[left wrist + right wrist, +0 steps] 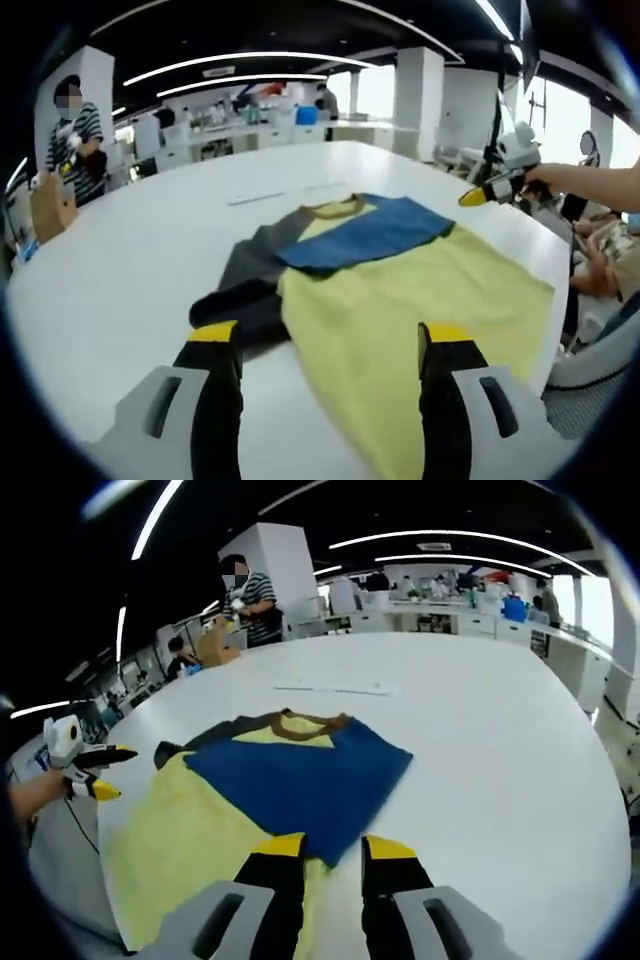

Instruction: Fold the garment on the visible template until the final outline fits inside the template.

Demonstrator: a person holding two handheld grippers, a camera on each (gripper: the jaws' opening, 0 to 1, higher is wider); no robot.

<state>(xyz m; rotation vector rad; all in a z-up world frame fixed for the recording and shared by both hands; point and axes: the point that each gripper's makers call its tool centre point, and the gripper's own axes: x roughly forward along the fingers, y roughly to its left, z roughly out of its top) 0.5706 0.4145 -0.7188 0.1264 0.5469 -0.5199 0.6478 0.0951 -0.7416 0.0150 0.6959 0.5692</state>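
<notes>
Garment (400, 290) lies on the white bench (130, 270), blue sleeve folded across the yellow front, dark sleeve and body unfolded; left claw (330, 345) and right claw (330, 852) both open, empty.

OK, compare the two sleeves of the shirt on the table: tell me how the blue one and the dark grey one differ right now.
The blue sleeve is folded inward, lying flat across the yellow body of the shirt; the dark grey sleeve still lies outward on the white table. The blue sleeve looks smooth, while the dark grey sleeve is bunched near its cuff. Both join the same brown-trimmed collar area.
</notes>
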